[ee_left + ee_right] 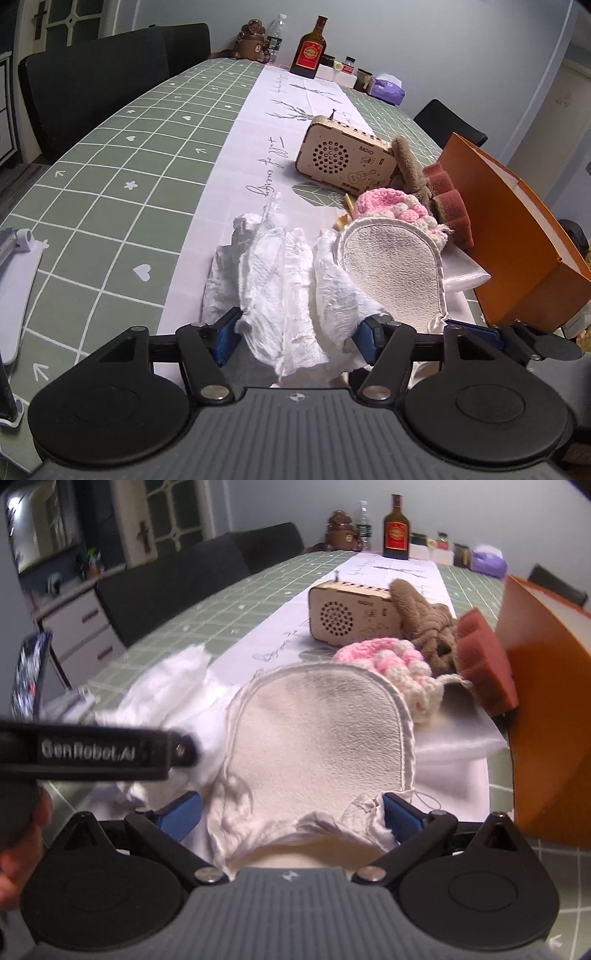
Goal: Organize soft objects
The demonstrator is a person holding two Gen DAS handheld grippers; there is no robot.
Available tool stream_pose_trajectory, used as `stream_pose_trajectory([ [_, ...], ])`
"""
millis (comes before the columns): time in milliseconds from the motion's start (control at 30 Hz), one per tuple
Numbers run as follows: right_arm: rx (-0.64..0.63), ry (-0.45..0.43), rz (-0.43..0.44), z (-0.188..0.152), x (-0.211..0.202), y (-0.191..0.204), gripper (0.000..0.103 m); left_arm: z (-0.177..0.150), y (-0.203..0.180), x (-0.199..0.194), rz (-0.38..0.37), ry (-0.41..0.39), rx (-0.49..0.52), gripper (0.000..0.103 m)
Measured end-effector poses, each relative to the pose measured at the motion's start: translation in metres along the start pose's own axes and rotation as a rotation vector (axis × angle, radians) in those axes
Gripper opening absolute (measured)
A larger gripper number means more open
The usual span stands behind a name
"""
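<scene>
A crumpled white cloth (280,273) lies on the white runner, and my left gripper (297,338) has its blue pads around the cloth's near end. A cream oval bath mitt (391,266) lies just right of it. My right gripper (291,816) has its pads wide apart around the mitt's (317,738) near end. Behind the mitt sit a pink-and-white crocheted piece (391,664), a brown plush toy (424,616) and a red-brown sponge (484,661). The left gripper's body (99,753) crosses the right wrist view.
An open orange box (517,236) stands at the right, close to the soft pile. A wooden radio (343,155) sits mid-table. Bottles (309,48), jars and a purple tissue pack stand at the far end. Dark chairs line the left side. A phone on a stand (29,675) is at left.
</scene>
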State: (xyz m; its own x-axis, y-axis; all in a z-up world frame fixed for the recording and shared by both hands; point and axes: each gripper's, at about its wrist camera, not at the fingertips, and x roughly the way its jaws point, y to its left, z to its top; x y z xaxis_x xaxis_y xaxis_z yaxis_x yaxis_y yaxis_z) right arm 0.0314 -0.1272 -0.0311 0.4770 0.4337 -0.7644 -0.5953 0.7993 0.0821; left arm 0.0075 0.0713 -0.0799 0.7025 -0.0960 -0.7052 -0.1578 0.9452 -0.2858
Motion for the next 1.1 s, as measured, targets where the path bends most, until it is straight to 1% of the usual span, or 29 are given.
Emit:
stream_pose_trajectory([
  [67,-0.006,0.014,-0.02,-0.003,0.004,0.001,0.099,-0.001,-0.002,0.003,0.012,0.009,0.016,0.074],
  [167,-0.002,-0.001,-0.029,-0.007,0.003,-0.002,0.092,-0.004,-0.004,0.009,0.044,0.023,0.05,0.072],
  [233,-0.035,-0.005,-0.049,-0.009,0.0,0.002,0.084,-0.006,-0.007,0.009,0.058,0.017,0.088,0.065],
  [267,-0.042,-0.008,-0.05,-0.01,-0.001,0.002,0.083,-0.007,-0.009,0.009,0.061,0.016,0.102,0.062],
  [367,-0.057,-0.017,-0.048,-0.011,-0.006,0.005,0.071,-0.01,-0.012,0.009,0.083,0.009,0.136,0.056],
  [433,-0.06,-0.026,-0.04,-0.012,-0.01,0.006,0.054,-0.011,-0.01,0.008,0.09,0.007,0.139,0.047],
  [467,-0.065,-0.028,-0.037,-0.012,-0.011,0.007,0.048,-0.011,-0.009,0.007,0.104,0.005,0.143,0.037],
  [500,-0.074,-0.032,-0.037,-0.012,-0.011,0.008,0.033,-0.011,-0.009,0.007,0.113,0.002,0.148,0.034],
  [533,-0.084,-0.034,-0.042,-0.012,-0.012,0.008,0.03,-0.012,-0.008,0.006,0.109,-0.002,0.148,0.033],
  [600,-0.109,-0.033,-0.039,-0.012,-0.012,0.011,0.025,-0.014,-0.008,0.006,0.12,-0.016,0.162,0.028],
  [633,-0.116,-0.033,-0.039,-0.013,-0.013,0.012,0.023,-0.015,-0.01,0.006,0.128,-0.024,0.171,0.027],
  [700,-0.123,-0.037,-0.037,-0.013,-0.015,0.013,0.022,-0.017,-0.011,0.005,0.133,-0.034,0.174,0.021],
  [767,-0.133,-0.046,-0.032,-0.013,-0.021,0.013,0.022,-0.017,-0.009,-0.001,0.121,-0.048,0.162,0.019],
  [967,-0.164,-0.082,-0.017,-0.008,-0.047,0.012,0.022,-0.013,-0.008,-0.021,0.097,-0.07,0.149,0.018],
  [1100,-0.204,-0.074,-0.015,0.002,-0.057,0.013,0.022,-0.007,-0.012,-0.03,0.086,-0.05,0.16,0.018],
])
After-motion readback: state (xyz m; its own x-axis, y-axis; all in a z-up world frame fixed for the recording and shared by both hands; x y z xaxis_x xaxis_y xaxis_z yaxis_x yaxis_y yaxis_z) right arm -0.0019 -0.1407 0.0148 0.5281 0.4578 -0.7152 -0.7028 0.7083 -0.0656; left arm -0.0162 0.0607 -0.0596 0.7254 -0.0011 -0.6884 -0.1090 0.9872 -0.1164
